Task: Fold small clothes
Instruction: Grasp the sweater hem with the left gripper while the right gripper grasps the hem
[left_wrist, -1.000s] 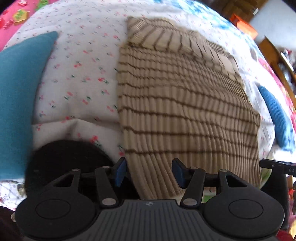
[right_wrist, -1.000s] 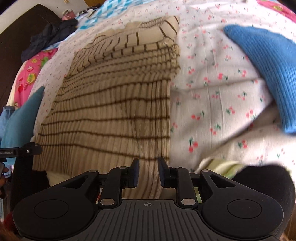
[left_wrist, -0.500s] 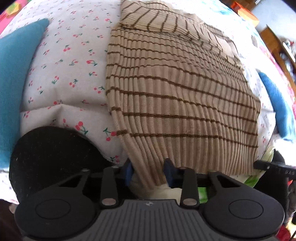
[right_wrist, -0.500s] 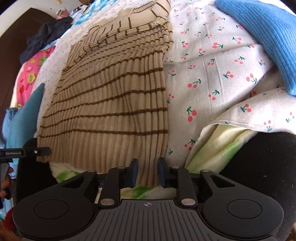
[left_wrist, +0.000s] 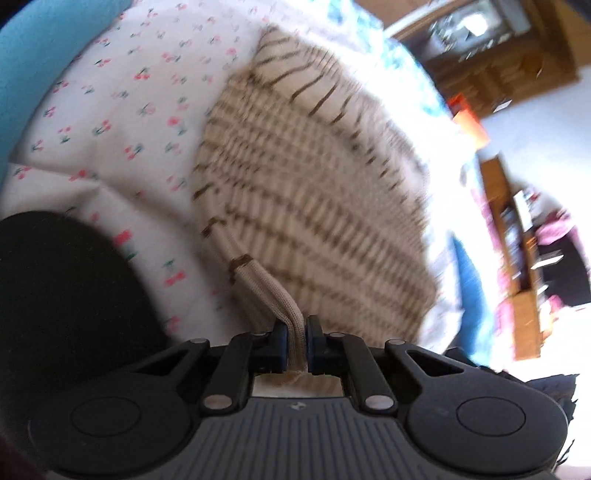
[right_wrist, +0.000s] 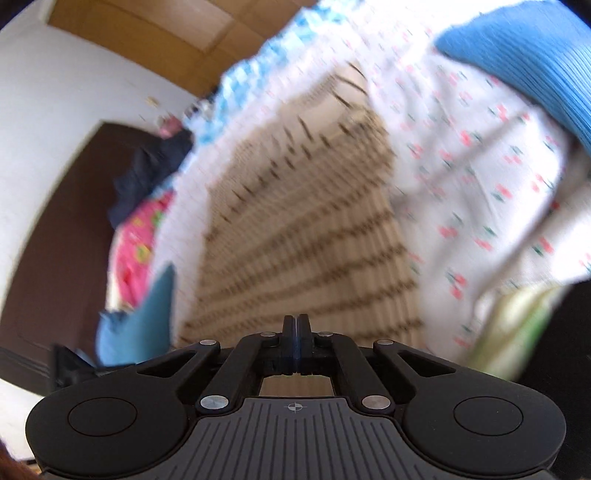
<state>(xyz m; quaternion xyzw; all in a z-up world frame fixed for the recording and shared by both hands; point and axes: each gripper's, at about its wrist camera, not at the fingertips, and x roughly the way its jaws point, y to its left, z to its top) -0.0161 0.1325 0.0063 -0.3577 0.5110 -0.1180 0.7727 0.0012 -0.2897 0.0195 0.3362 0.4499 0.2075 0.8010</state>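
Observation:
A beige ribbed sweater with thin brown stripes (left_wrist: 314, 192) lies on a cherry-print sheet (left_wrist: 122, 122). My left gripper (left_wrist: 295, 343) is shut on the sweater's near hem, which bunches up between the blue pads and lifts off the bed. The same sweater (right_wrist: 295, 236) fills the right wrist view, blurred. My right gripper (right_wrist: 295, 332) is shut at the sweater's near hem with the pads pressed together; no cloth shows between them.
A teal cushion (left_wrist: 33, 74) lies at the left and a blue knit cloth (right_wrist: 524, 70) at the right. A dark round object (left_wrist: 62, 295) sits near left. Wooden furniture (left_wrist: 517, 206) and a dark door (right_wrist: 55, 221) stand beyond the bed.
Both grippers closed fully from part open. Both rose and tilted up, the left one lifting the sweater's hem off the bed. The views now show the room beyond.

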